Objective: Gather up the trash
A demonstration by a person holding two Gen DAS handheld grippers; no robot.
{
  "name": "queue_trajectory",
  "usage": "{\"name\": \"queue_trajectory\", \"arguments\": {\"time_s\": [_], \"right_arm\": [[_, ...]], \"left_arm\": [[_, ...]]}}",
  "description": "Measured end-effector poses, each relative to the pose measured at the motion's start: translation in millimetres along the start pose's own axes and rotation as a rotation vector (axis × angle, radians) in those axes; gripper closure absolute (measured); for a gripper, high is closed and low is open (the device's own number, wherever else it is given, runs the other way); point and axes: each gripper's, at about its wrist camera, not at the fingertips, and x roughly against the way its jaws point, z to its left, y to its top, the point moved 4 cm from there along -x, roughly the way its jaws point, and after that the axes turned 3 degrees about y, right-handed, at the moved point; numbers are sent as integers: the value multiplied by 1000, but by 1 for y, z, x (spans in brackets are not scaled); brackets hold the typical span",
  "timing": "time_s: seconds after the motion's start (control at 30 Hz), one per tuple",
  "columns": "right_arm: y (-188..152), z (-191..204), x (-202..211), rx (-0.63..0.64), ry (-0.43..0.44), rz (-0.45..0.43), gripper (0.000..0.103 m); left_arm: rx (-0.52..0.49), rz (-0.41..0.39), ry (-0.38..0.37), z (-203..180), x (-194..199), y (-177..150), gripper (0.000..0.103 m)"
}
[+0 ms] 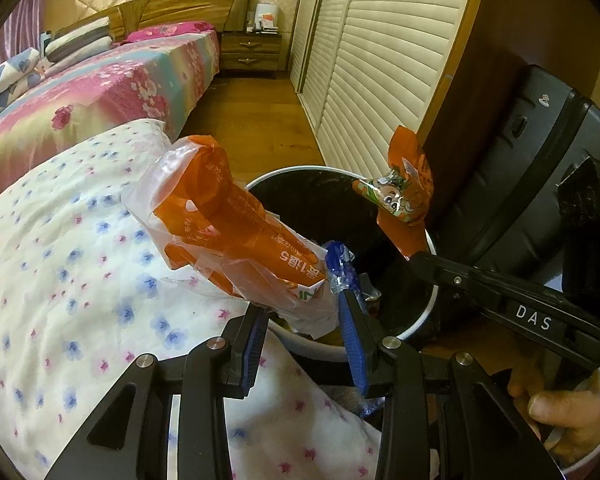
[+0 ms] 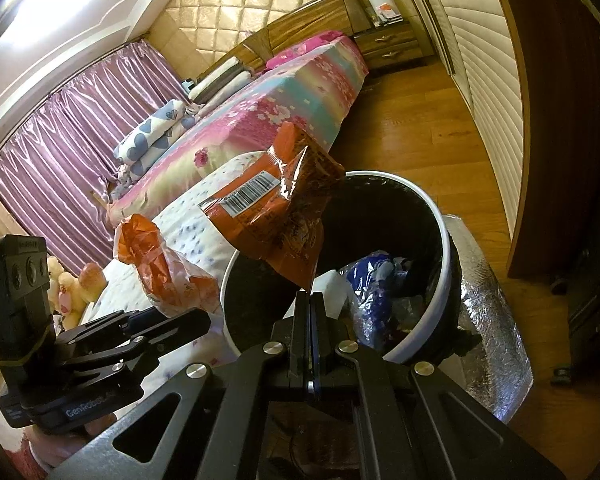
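left gripper grasps plastic bag | right gripper clenched on wrapper | risk: bag hangs left of bin rim, may fall on blanket

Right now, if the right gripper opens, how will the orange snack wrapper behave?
The orange snack wrapper looks crinkled and empty, so probably light and floppy. Its glossy film may slip easily from the right gripper. It hangs over the trash bin, so it would likely flutter down, maybe drifting.
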Motion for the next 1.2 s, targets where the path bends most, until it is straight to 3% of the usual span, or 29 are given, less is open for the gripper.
{"name": "queue_trajectory", "arguments": {"time_s": [0.27, 0.5, 0.6, 0.63, 0.67, 0.73, 0.87, 1.2], "right_arm": [[4, -2, -3, -4, -4, 16, 99], [8, -4, 0, -19, -20, 12, 96], [7, -5, 7, -34, -28, -9, 74], [6, -4, 9, -36, -28, -20, 60], [6, -3, 11, -36, -29, -28, 55], [4, 0, 15, -29, -31, -41, 54], [-2, 12, 23, -16, -35, -73, 29], [-30, 54, 36, 48, -40, -126, 11]], "left_arm": [[-6, 3, -4, -4, -1, 5, 63], [-15, -9, -16, -2, 6, 4, 42], [-15, -17, -13, 1, 13, 0, 42], [-10, -22, -10, 2, 16, -3, 42], [1, -29, -10, 5, 20, -7, 42], [30, -34, -11, 10, 27, -14, 41], [107, -55, -10, 21, 46, -34, 40], [246, -179, 72, 39, 112, -88, 25]]}}
